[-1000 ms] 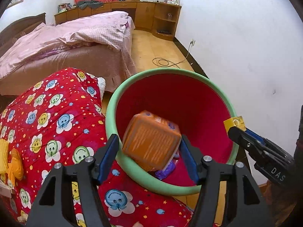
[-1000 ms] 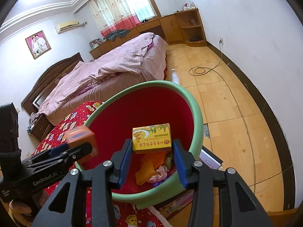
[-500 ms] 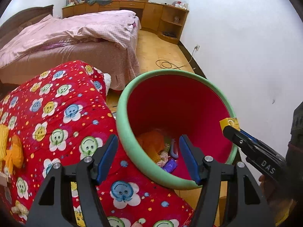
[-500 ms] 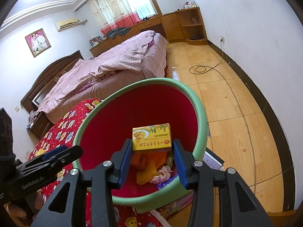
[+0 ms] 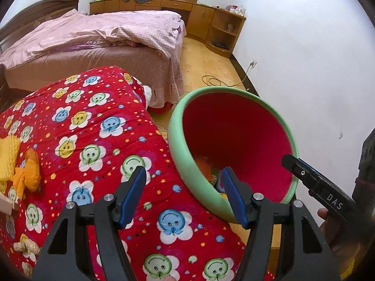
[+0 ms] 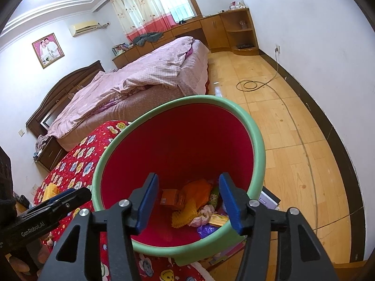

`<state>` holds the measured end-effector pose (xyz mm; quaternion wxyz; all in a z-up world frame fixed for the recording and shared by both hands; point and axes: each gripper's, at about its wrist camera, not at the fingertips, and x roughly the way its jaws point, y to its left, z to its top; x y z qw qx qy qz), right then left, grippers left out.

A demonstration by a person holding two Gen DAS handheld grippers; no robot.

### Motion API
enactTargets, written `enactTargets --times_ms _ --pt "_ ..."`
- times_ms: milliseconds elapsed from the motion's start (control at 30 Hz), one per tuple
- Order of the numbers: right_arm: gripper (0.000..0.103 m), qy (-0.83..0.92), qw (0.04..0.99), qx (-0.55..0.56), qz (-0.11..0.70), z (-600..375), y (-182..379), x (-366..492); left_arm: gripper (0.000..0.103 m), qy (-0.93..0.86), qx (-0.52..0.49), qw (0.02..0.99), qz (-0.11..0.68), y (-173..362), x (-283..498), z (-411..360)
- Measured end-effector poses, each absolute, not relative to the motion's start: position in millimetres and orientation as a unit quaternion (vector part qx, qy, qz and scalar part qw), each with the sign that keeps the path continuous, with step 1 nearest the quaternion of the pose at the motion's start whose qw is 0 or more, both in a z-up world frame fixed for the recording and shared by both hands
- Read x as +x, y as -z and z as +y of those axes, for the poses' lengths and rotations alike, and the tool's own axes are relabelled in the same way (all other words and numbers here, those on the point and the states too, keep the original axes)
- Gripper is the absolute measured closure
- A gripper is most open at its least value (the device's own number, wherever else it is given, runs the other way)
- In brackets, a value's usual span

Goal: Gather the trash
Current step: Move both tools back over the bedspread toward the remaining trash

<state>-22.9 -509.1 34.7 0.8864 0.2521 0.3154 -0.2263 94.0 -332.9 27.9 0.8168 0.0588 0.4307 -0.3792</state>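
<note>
**Both boxes in the bin, both grippers empty**

The green-rimmed bin [image 6: 257, 145] with its red inner wall stands against the edge of the red smiley-face quilt [image 5: 98, 140]. Seen from the right wrist, its bottom holds a heap of trash: an orange box [image 6: 172, 197] at about 9 o'clock in the pile, orange wrapping [image 6: 196, 188] at 12, a yellow foam net [image 6: 184, 215] at the centre, a pinkish crumpled scrap [image 6: 202, 215] beside it, a flat yellow packet [image 6: 219, 220] at 4 and something purple [image 6: 206, 230] at 6.

The right gripper [image 6: 188, 201] hangs over the bin mouth with its jaws spread and nothing between them. The left gripper [image 5: 184, 194] is likewise spread and empty, straddling the bin's near rim at 3 o'clock of the quilt.

A second ago the left gripper pinched the orange box and the right held a yellow one; half a second ago the left had let go, and now the right has too. On the quilt, yellow-orange cloth [image 5: 25, 175] lies at 9 o'clock.
</note>
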Motion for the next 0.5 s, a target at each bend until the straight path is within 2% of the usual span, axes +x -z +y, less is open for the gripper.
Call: enactTargets --times_ms 500 --pt "0.039 0.212 0.896 0.241 0.307 -484 -51 -27 0.036 0.351 0.039 0.834 0.424 -43 93 -291"
